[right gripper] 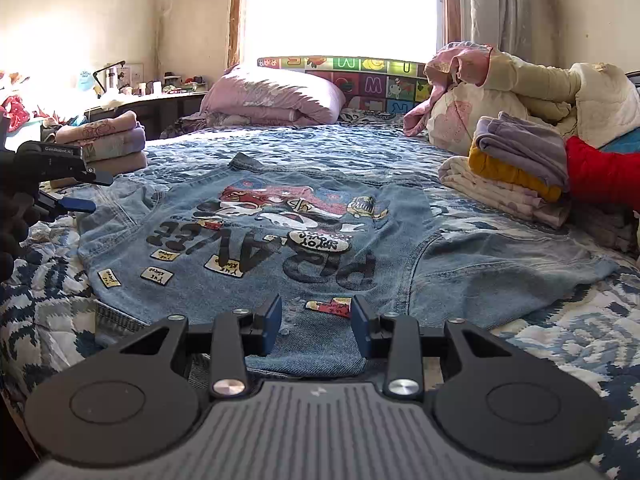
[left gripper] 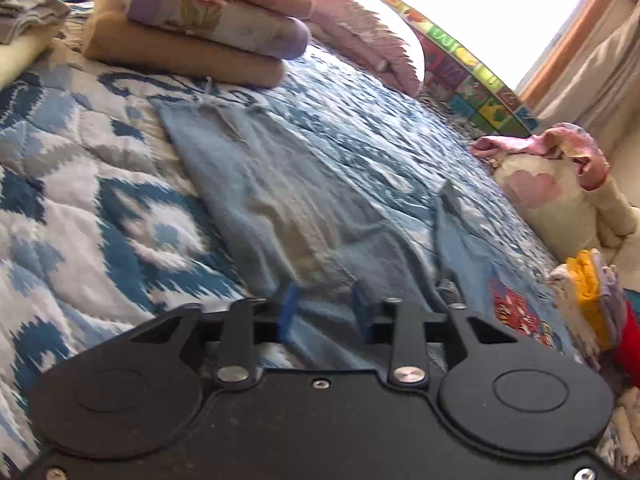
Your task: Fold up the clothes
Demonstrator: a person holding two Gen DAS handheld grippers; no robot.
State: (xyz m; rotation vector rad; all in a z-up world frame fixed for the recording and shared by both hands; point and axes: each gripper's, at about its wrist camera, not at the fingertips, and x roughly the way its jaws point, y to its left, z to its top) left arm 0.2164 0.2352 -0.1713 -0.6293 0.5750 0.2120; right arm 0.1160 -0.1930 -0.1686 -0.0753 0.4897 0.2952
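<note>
A light blue denim jacket with a cartoon print and black letters lies spread flat, back up, on the bed. One sleeve stretches away in the left wrist view. My left gripper is open just above the jacket's shoulder, nothing between its blue pads; it also shows in the right wrist view at the jacket's left edge. My right gripper is open, low over the jacket's near hem, holding nothing.
The blue and white quilt covers the bed. A stack of folded clothes sits at the left, another stack with a red garment at the right. A pink pillow and bundled bedding lie by the headboard.
</note>
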